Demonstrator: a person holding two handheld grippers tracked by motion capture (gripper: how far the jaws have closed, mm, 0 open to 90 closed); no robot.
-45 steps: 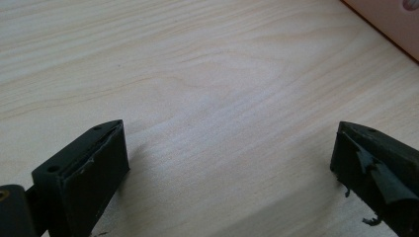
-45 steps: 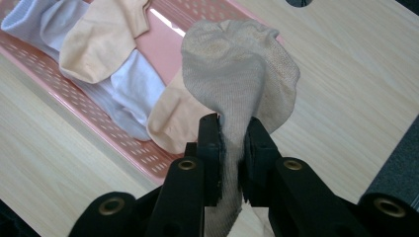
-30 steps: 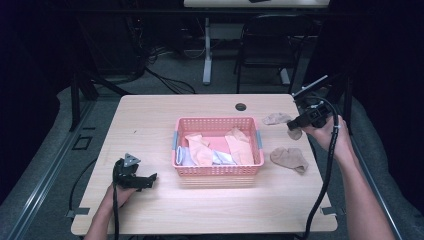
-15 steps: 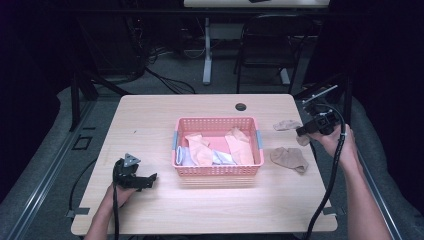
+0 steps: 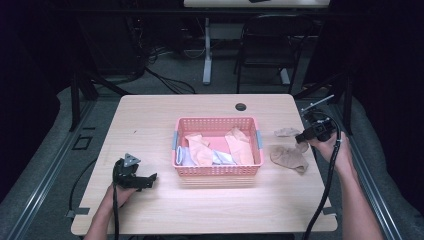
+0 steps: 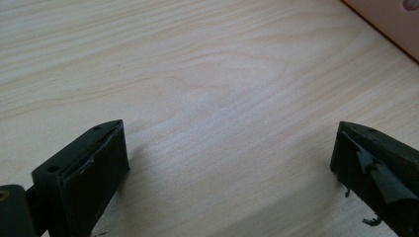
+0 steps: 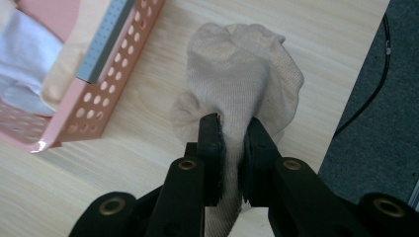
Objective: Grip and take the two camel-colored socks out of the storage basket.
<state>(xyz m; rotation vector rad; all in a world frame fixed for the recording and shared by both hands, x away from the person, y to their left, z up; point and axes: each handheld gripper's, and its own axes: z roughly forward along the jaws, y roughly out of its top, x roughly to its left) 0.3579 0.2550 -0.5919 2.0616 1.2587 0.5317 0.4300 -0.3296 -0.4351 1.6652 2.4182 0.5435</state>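
At the right of the high view, the right gripper is clenched on a beige sock, held just beside the pink basket. The basket lies toward frame left of it. The left gripper, jaws released, hovers over bare table at lower left.

Beige sock pinched in right gripper, bunched on table just beside pink basket.

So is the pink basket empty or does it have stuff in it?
Not empty. The pink basket holds several pieces of cloth, peach ones and a pale one, seen from above.
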